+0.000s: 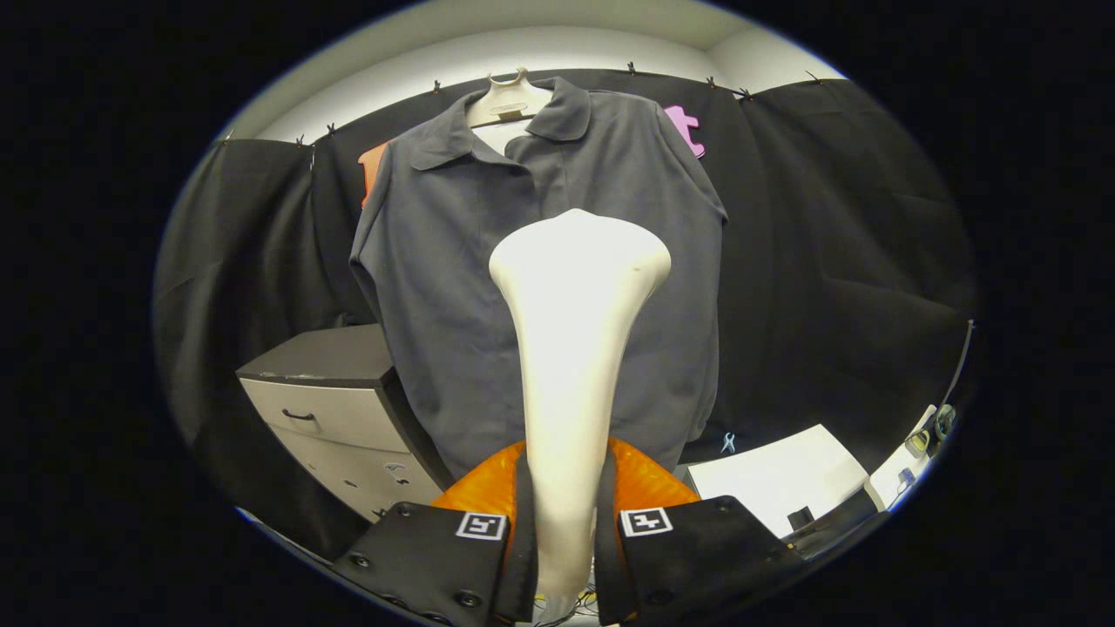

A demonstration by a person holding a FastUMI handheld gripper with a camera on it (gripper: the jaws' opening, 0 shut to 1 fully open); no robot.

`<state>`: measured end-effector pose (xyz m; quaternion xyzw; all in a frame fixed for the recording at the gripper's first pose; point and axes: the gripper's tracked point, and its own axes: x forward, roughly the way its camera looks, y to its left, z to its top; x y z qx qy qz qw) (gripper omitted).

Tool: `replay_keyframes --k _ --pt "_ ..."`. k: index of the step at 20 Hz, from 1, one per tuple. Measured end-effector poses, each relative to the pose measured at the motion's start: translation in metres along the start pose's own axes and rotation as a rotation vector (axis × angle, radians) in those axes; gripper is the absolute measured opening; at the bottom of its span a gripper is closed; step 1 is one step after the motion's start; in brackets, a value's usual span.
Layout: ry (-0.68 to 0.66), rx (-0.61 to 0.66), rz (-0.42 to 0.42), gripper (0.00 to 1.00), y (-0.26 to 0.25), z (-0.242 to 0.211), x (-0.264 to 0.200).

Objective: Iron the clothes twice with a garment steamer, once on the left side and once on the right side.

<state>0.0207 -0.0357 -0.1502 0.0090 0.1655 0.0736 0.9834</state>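
A dark grey collared shirt [470, 287] hangs on a pale hanger [508, 97] against the booth wall, facing me. A white garment steamer [571, 348] rises from between my fingers, its wide head up in front of the shirt's middle, slightly right of the button line. My gripper [564, 531] is shut on the steamer's narrow handle, with a finger [435, 549] pressing from each side. I cannot tell whether the head touches the cloth or stands a little off it. The shirt's lower middle is hidden behind the steamer.
A grey drawer cabinet [331, 409] stands to the left, partly under the shirt's hem. A white table [784, 479] with small items lies to the right. A cable [962, 366] hangs by the right wall.
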Motion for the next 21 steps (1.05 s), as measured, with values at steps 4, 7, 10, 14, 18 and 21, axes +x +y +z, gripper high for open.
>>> replay_keyframes --k 4,7,10,14,18,21 --pt "-0.053 -0.014 0.002 0.34 0.009 0.023 -0.014" --pt "-0.096 -0.01 0.01 0.34 0.012 0.043 -0.021" --pt "-0.109 -0.014 0.029 0.34 0.011 0.062 -0.023" --pt "-0.155 -0.021 0.061 0.34 0.005 0.094 -0.027" --pt "-0.196 -0.021 0.089 0.34 -0.011 0.123 -0.042" --pt "-0.228 -0.039 0.102 0.34 -0.019 0.144 -0.055"
